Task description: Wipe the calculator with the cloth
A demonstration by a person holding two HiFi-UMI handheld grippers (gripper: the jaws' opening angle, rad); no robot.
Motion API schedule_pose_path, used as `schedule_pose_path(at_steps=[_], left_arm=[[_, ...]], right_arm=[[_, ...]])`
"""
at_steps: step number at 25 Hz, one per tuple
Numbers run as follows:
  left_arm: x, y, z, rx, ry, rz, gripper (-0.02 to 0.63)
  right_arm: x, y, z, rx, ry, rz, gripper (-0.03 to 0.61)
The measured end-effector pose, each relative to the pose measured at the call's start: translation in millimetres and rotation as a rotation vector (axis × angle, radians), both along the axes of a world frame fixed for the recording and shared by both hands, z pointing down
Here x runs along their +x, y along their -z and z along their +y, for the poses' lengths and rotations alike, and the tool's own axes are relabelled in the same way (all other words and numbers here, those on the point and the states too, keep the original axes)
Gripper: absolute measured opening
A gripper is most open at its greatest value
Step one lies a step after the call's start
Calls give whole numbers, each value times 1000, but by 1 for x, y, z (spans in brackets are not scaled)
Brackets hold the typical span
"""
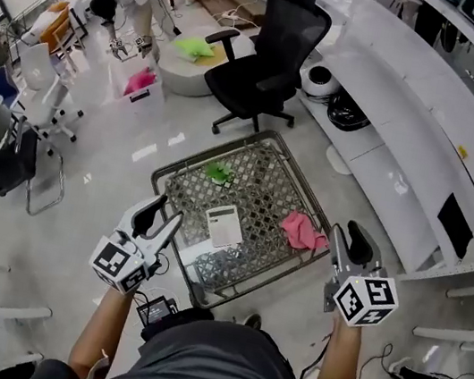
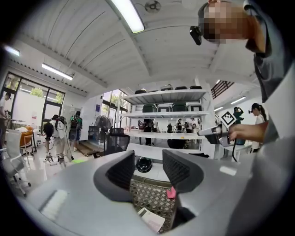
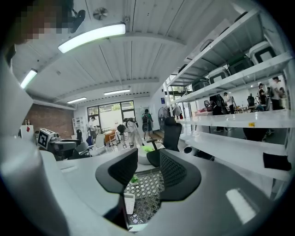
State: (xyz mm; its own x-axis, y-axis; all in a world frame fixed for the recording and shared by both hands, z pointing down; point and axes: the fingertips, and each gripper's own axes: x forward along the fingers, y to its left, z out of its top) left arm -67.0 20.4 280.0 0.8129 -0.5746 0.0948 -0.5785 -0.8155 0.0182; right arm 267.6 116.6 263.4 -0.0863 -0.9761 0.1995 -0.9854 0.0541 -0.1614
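My left gripper point(image 1: 167, 213) hangs over the near left edge of the square, lattice-patterned table point(image 1: 267, 185). Its jaws are well apart with nothing between them. The flat white rectangular calculator point(image 1: 224, 225) lies on the table just beside that gripper, toward the middle. The crumpled pink cloth point(image 1: 302, 230) lies to the calculator's right, near my right gripper point(image 1: 354, 236), whose jaws stand narrowly apart and empty.

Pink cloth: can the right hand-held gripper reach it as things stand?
Probably yes. The pink cloth lies near the table edge, beside the right hand-held gripper, whose jaws stand apart and empty; nothing blocks the way.
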Motion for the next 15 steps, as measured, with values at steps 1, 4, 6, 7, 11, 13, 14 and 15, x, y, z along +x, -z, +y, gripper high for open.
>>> schedule_pose_path(at_steps=[1,4,6,7,11,13,14,15], left_arm=[[-2,-1,-7,0,-13,1,212],[-9,-6,-25,-16,-47,14,212],[-13,-10,-34,-26,-69,12,212],[-15,-12,-38,-27,-83,8,212],[-18,-17,-57,-29,-135,23,212],[-15,-19,-63,-45,-163,21,212],[-15,-22,-66,-46,-175,13,212],[-16,-26,-70,-45,-180,10,212]], right_arm=[[-3,0,-3,-1,-13,4,129],[-11,-3,-11,-9,-49,11,129],[-16,-3,-15,-12,-73,15,129],[-18,-3,-17,-13,-85,17,129],[-25,-1,-24,-18,-134,37,129],[-24,-5,-26,-29,-157,45,129],[-23,-9,-27,-38,-167,45,129],[-22,-15,-28,-51,-174,42,129]])
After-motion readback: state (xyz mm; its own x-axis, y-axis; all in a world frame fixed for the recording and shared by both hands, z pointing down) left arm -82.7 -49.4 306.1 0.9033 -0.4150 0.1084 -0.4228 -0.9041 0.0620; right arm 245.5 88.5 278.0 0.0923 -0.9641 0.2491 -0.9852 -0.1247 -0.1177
